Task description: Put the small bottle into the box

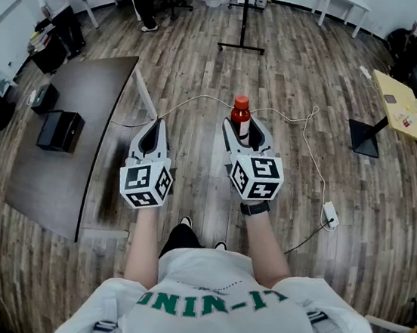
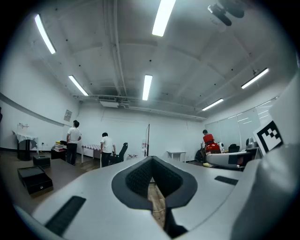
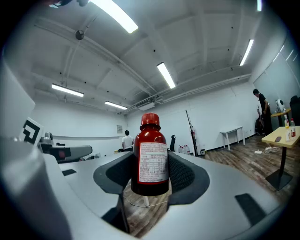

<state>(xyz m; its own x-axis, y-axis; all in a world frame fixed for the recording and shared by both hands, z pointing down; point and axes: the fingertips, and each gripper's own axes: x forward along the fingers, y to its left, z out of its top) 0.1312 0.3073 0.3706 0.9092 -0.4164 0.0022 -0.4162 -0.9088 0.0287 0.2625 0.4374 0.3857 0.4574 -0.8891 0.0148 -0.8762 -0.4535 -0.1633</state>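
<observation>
A small dark-red bottle [image 1: 239, 116] with a red cap and a white label stands upright between the jaws of my right gripper [image 1: 242, 133], held up over the wooden floor. In the right gripper view the bottle [image 3: 150, 154] fills the middle, and the right gripper [image 3: 150, 174] has both pads pressed on its sides. My left gripper [image 1: 151, 138] hangs level beside it, a little to the left, with nothing in it. In the left gripper view the left gripper [image 2: 151, 162] has its tips together. A black box [image 1: 61, 129] sits on the dark table [image 1: 62, 181] to my left.
A second black box [image 1: 44, 98] lies further back on the dark table. A black stand [image 1: 240, 48] rises ahead and a white cable [image 1: 316, 172] runs over the floor at right. A yellow-topped table [image 1: 403, 104] stands far right. People stand at the room's far side.
</observation>
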